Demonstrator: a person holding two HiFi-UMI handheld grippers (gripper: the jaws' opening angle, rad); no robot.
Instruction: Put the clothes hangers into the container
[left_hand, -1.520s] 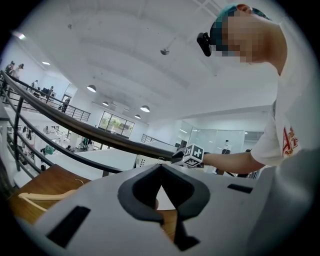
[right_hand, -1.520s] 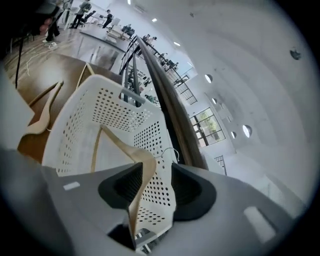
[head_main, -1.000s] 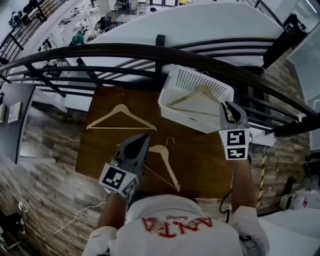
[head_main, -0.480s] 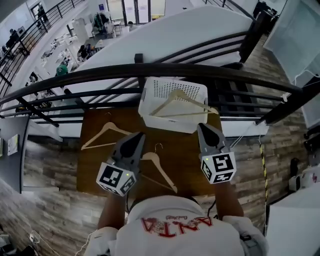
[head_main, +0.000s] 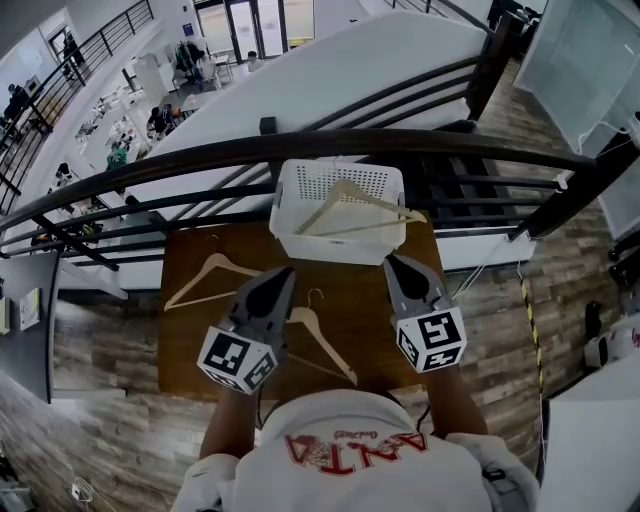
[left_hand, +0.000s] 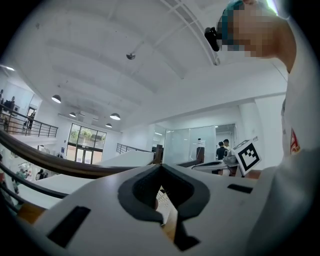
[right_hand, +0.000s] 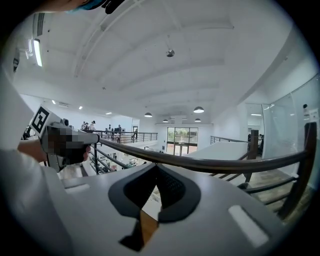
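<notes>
Hangers still on the table (head_main: 375, 325): one (head_main: 320, 330) slants just right of the left gripper (head_main: 283, 272), another (head_main: 215, 272) farther left, a third (head_main: 350, 200) inside the basket (head_main: 335, 245) ahead; both the left and right gripper (head_main: 392, 262) have their jaws pressed together, empty.

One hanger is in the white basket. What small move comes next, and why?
Probably open the left tool and lower it to the nearest hanger beside it; both it and the right tool look shut and empty, and a second hanger lies on the table.
</notes>
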